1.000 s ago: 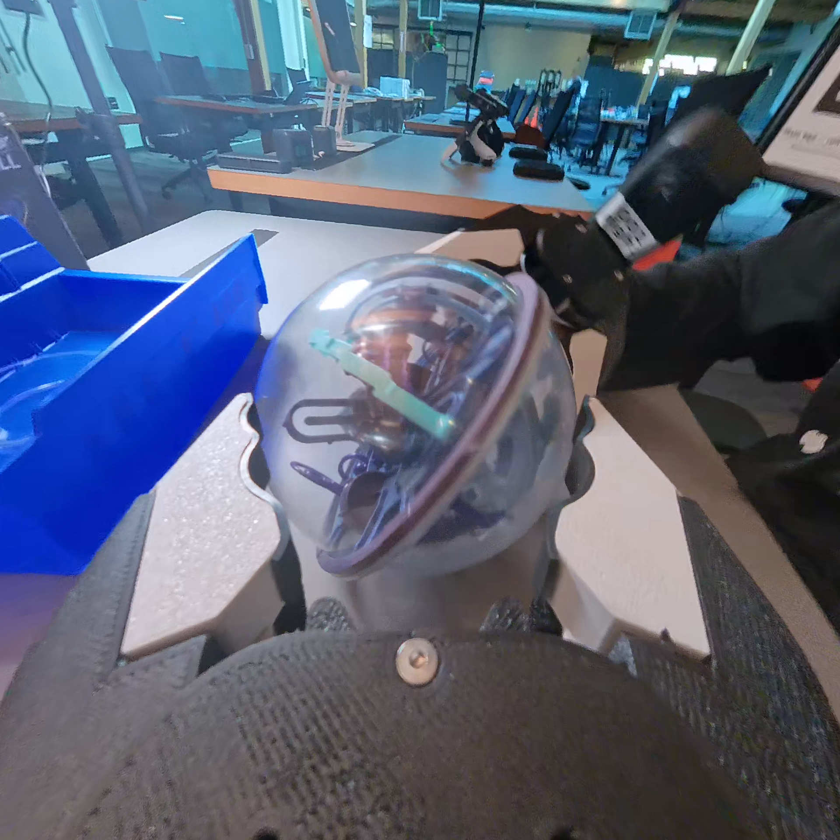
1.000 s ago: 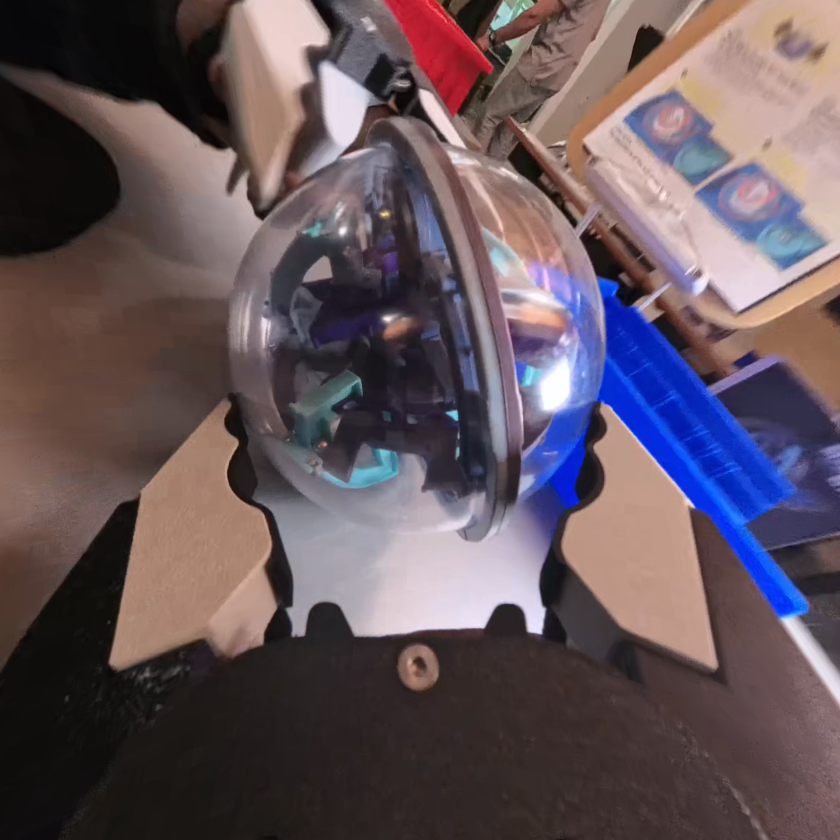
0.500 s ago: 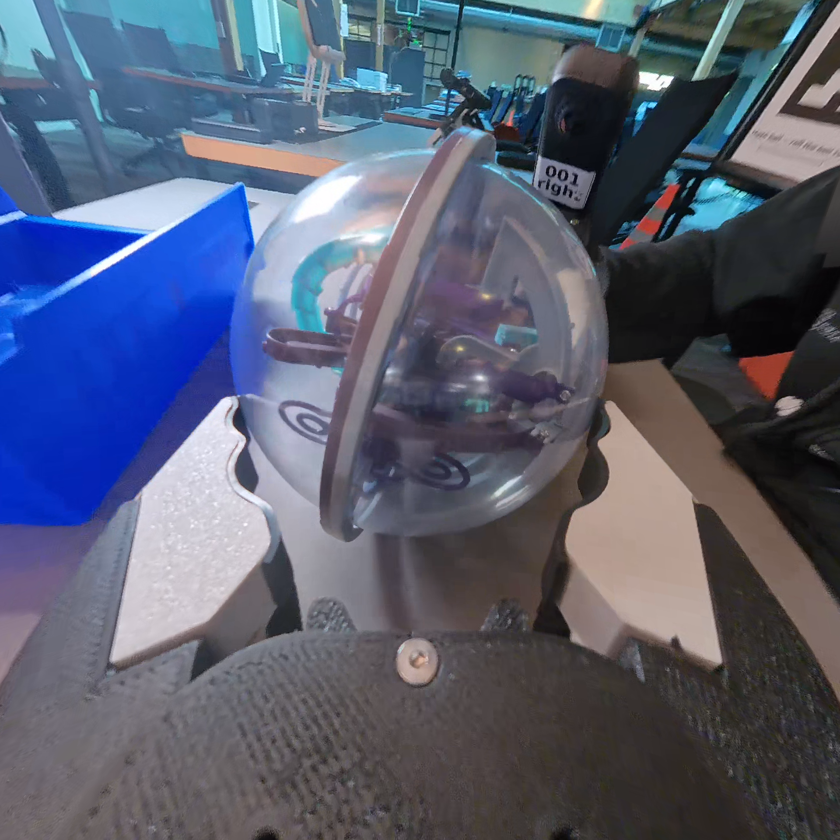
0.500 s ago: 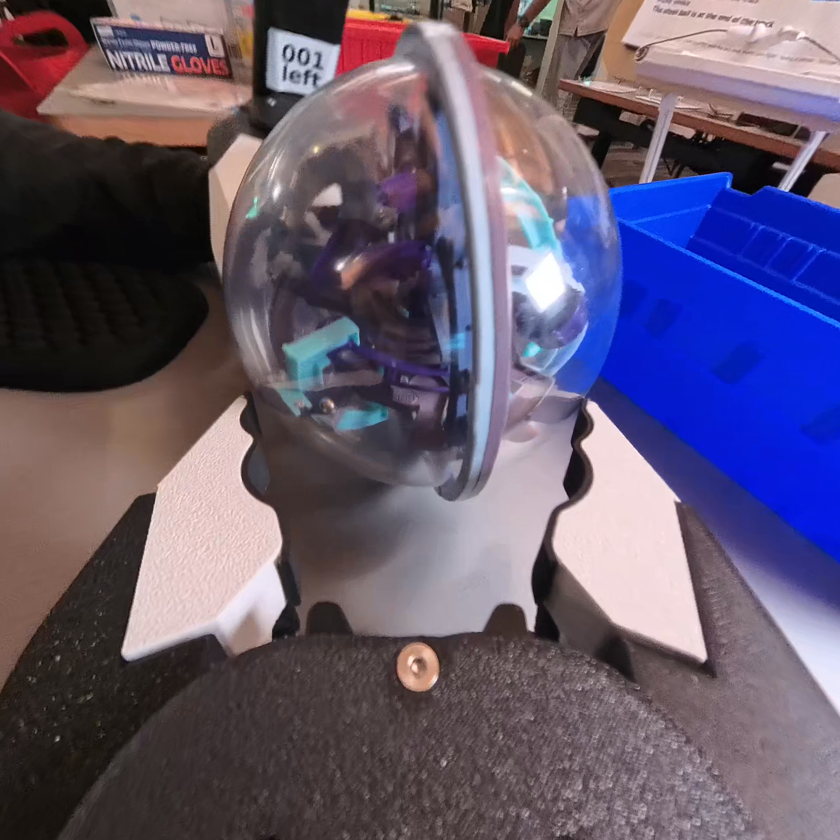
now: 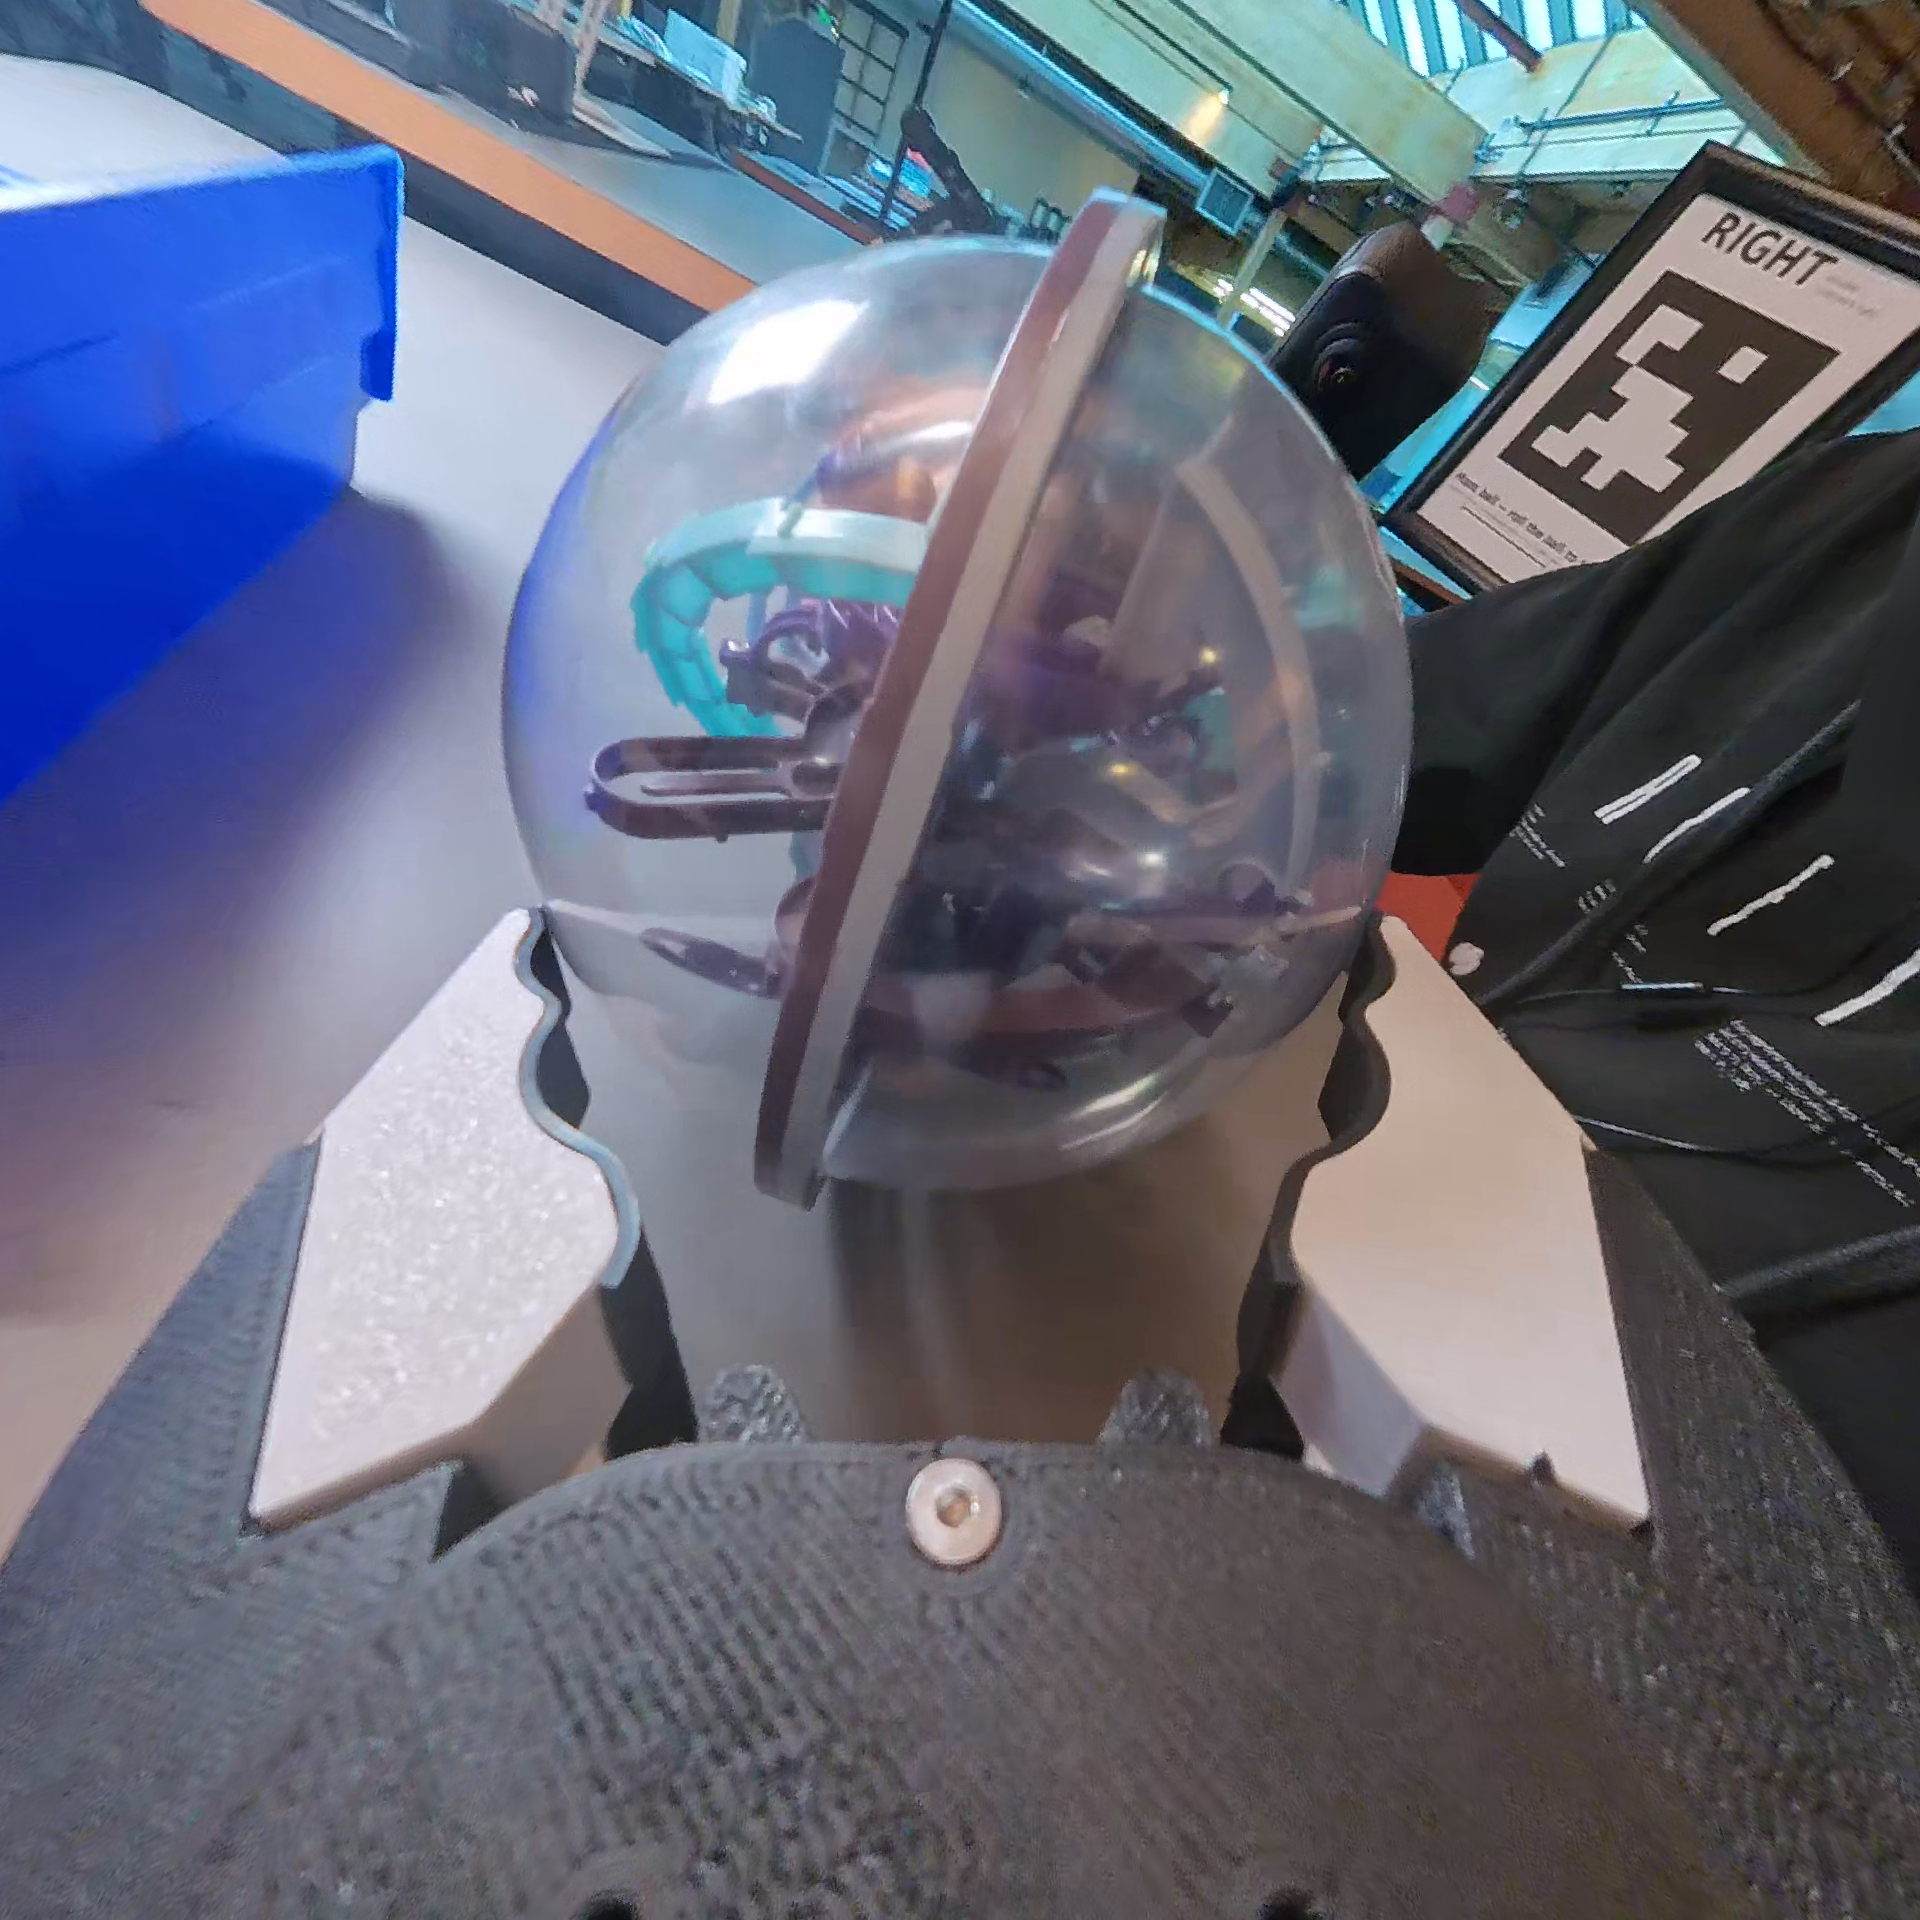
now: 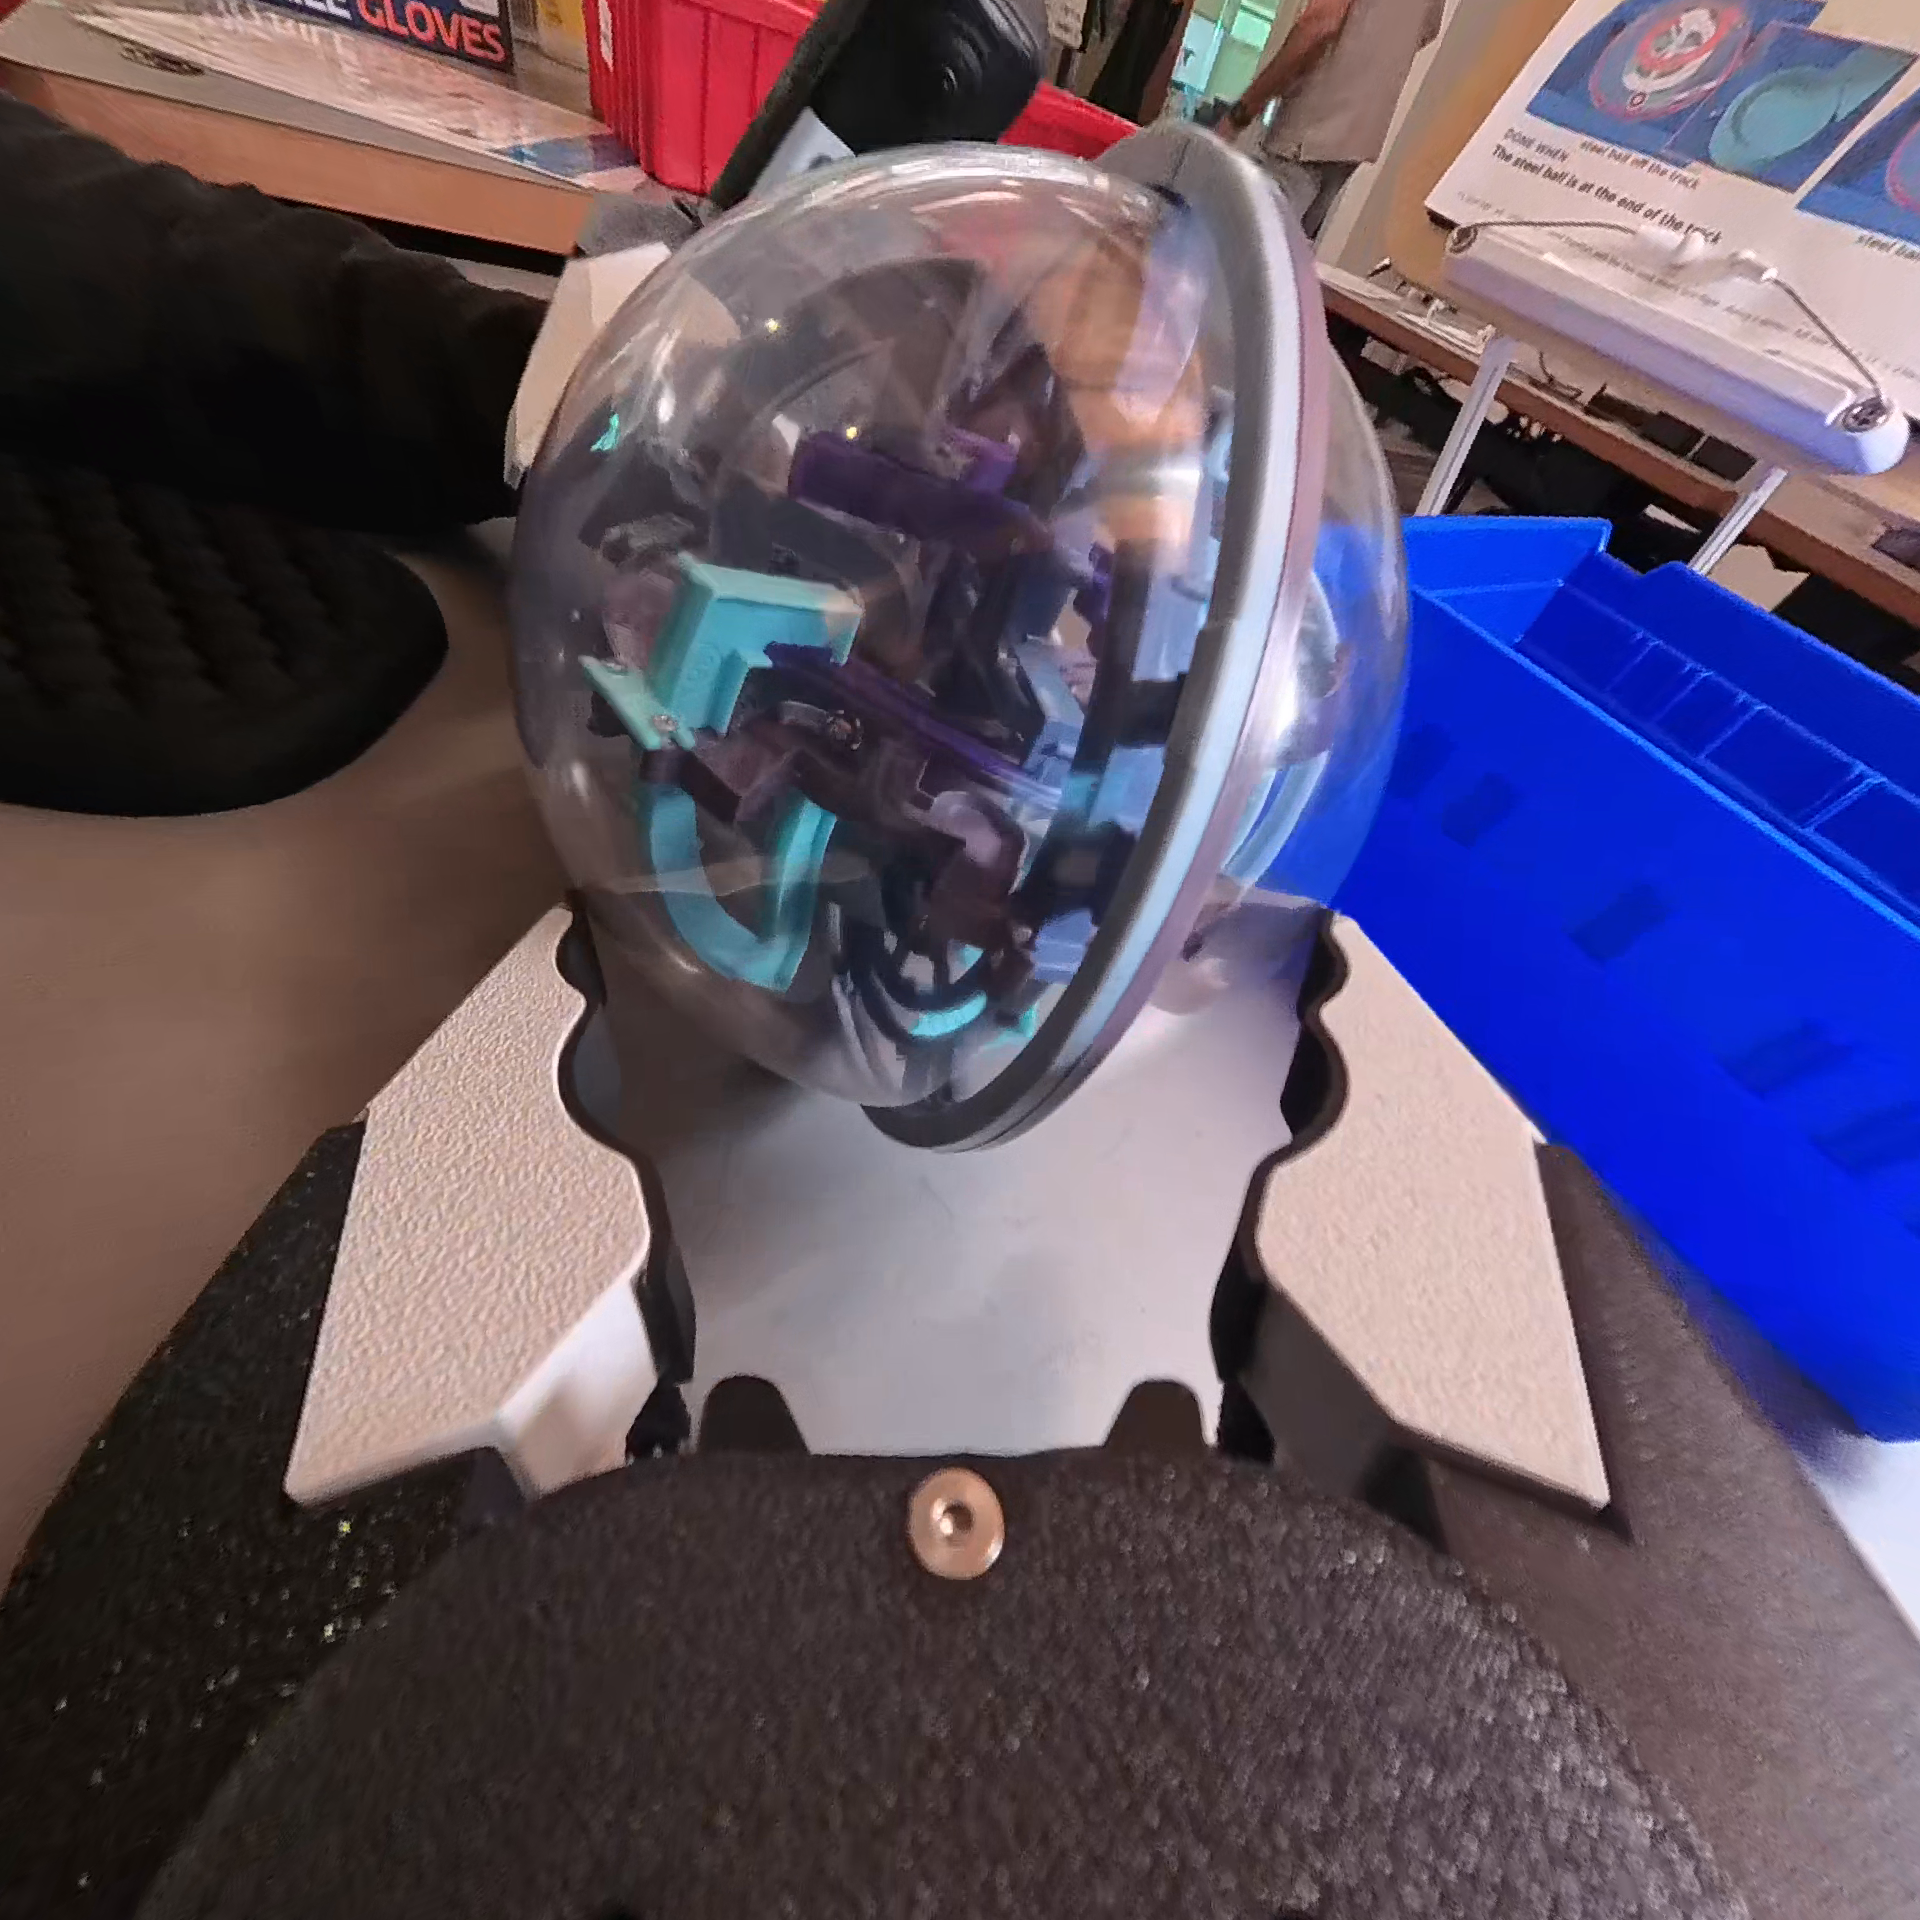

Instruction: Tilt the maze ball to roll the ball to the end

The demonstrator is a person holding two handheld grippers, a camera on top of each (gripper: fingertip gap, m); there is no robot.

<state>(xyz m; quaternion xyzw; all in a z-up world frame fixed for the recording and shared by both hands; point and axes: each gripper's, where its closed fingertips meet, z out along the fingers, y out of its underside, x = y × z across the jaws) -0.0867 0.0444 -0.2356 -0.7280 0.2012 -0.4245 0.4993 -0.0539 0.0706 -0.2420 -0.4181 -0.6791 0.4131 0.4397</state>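
The maze ball (image 5: 956,727) is a clear sphere with purple and teal tracks inside and a dark seam ring that leans to the right at its top. It is held above the table between both grippers. My left gripper (image 5: 951,935) is shut on its lower sides. My right gripper (image 6: 951,935) grips the maze ball (image 6: 956,623) from the opposite side. The right gripper's black body (image 5: 1361,384) shows behind the ball, as does the left gripper's (image 6: 914,73). I cannot pick out the small steel ball among the tracks.
A blue bin (image 5: 187,364) stands close beside the ball, to the right in the right wrist view (image 6: 1662,831). A person's black sleeve (image 5: 1662,727) is on the other side. A framed sign (image 5: 1683,364), a red bin (image 6: 707,83) and instruction sheets (image 6: 1714,104) stand farther back.
The ball has been turned between the two grippers. Its seam ring went from a slanted lie to nearly upright, and now leans right at the top. Both grippers stayed shut on it.
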